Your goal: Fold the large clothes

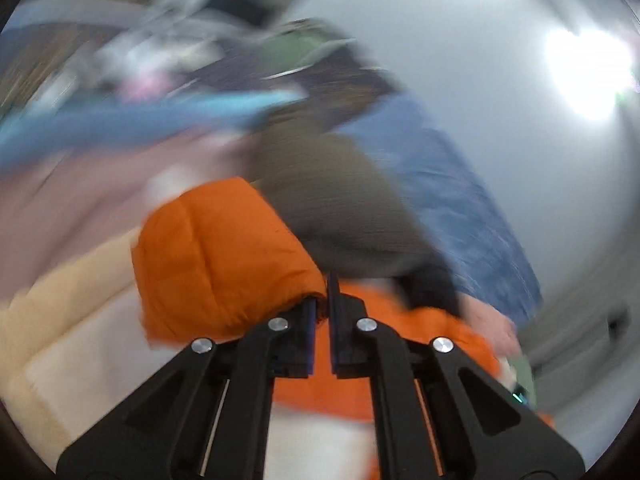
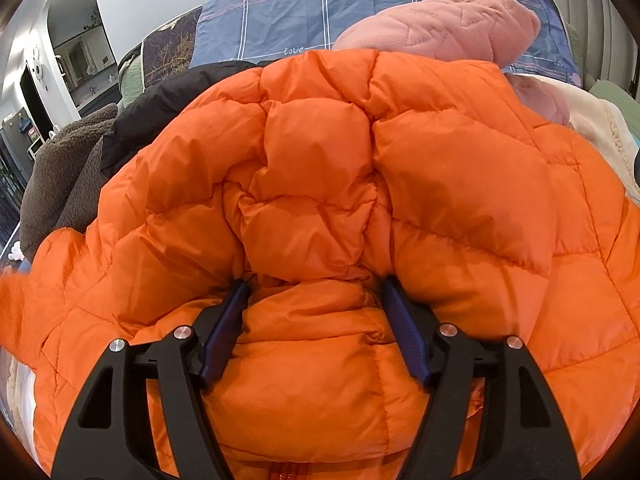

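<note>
The orange puffer jacket (image 2: pixel 320 168) lies heaped on the bed, filling nearly everything in front of the right tongs (image 2: pixel 316 320). Those tongs stand spread, a puffy roll of the jacket bulging up between the blades; the blue pads (image 2: pixel 226 328) sit against the fabric at either side, but I can't say they press it. From there the bulk of the jacket runs away toward twelve o'clock, with its quilted folds fanning out to nine and three.

The left tongs (image 1: pixel 322 312) are pressed together, and a lip of the orange fabric (image 1: pixel 216 256) appears pinched between them at the tips, though that view is smeared. The rest of that flap swells off toward ten o'clock.

Both hands are right at the garment; the left has the firmer hold, I'd judge, so the fold likely turns on it.

Around it: a pink quilted garment (image 2: pixel 444 24) at one o'clock, a brown fleece (image 2: pixel 60 168) at nine, and the blue checked sheet (image 2: pixel 280 16) behind.
</note>
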A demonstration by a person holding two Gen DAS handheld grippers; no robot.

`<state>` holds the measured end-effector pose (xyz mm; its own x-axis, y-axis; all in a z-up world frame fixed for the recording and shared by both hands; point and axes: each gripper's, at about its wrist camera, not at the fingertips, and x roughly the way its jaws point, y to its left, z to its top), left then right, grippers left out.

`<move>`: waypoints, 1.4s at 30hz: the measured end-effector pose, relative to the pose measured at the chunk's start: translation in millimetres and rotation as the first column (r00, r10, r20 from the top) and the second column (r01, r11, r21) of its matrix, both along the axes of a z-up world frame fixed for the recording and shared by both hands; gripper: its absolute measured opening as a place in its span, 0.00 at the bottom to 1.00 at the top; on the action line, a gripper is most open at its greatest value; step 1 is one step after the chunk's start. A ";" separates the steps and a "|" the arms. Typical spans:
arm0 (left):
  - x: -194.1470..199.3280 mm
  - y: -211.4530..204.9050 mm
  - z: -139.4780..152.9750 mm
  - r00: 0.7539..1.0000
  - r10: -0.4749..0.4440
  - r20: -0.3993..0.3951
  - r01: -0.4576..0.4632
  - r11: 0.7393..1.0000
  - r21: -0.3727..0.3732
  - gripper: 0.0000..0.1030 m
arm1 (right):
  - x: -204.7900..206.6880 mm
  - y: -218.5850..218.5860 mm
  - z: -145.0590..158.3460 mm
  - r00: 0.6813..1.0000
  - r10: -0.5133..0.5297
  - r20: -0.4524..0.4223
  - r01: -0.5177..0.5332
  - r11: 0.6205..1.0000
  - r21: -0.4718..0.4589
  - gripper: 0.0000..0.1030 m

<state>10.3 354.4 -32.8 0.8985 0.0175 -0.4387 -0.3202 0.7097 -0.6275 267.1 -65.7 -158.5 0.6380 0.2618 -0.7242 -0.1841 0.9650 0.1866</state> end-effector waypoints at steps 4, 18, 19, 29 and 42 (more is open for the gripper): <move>60.1 -110.7 74.6 0.954 -0.291 0.072 0.273 0.943 0.193 0.04 | -10.8 -12.3 18.3 0.999 0.018 -0.039 -0.016 0.999 0.051 0.68; 168.3 -398.4 -19.1 0.596 -0.755 -0.275 0.801 0.536 0.266 0.59 | -114.0 -180.9 55.6 0.989 -0.141 -0.051 0.149 0.966 0.212 0.74; 165.8 -393.9 -21.0 0.599 -0.748 -0.286 0.799 0.535 0.276 0.61 | -114.4 -182.6 53.6 0.989 -0.140 -0.056 0.148 0.967 0.207 0.74; 155.7 -288.5 -17.1 0.747 -0.601 -0.286 0.665 0.673 0.322 0.64 | -70.4 -153.4 45.3 0.994 -0.080 -0.068 0.095 0.961 0.260 0.74; 182.2 -290.7 -55.6 0.715 -0.571 -0.404 0.695 0.646 0.316 0.64 | -90.4 -150.1 37.8 0.963 -0.249 -0.099 0.253 0.967 0.025 0.24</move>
